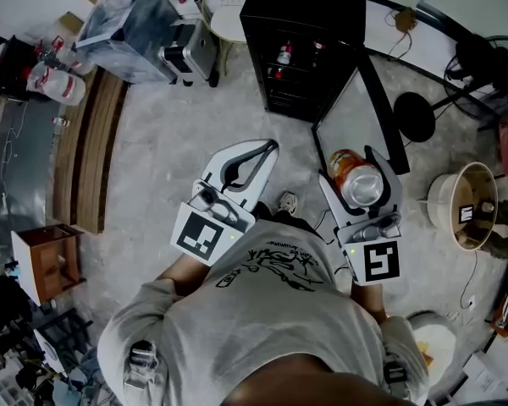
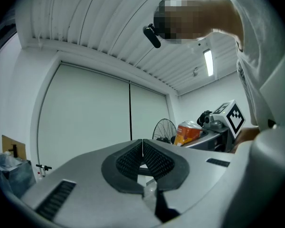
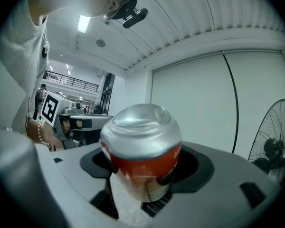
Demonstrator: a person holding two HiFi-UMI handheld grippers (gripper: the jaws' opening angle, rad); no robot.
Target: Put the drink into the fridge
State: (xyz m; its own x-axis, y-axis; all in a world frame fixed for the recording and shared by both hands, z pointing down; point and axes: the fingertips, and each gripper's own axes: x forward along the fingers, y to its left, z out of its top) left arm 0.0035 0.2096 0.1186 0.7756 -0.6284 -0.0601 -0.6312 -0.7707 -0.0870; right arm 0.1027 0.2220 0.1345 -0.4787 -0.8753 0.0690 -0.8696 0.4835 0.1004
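The drink, an orange-red can with a silver top [image 1: 356,180], lies level between the jaws of my right gripper [image 1: 350,157], which is shut on it. From the right gripper view the can [image 3: 142,146] fills the gap between the black pads. My left gripper [image 1: 268,147] is held beside it, shut and empty, and its ribbed pads [image 2: 154,158] meet. The left gripper view also catches the can [image 2: 186,132] off to the right. The black fridge [image 1: 309,41] stands ahead on the floor. Its door [image 1: 385,112] hangs open toward the right, and bottles [image 1: 284,55] stand on a shelf inside.
A grey plastic-wrapped case [image 1: 140,24] and a white round table [image 1: 229,11] sit left of the fridge. Wooden planks [image 1: 89,150] and a small wooden box [image 1: 46,260] lie at the left. A fan base [image 1: 415,117] and a woven basket [image 1: 470,205] stand at the right.
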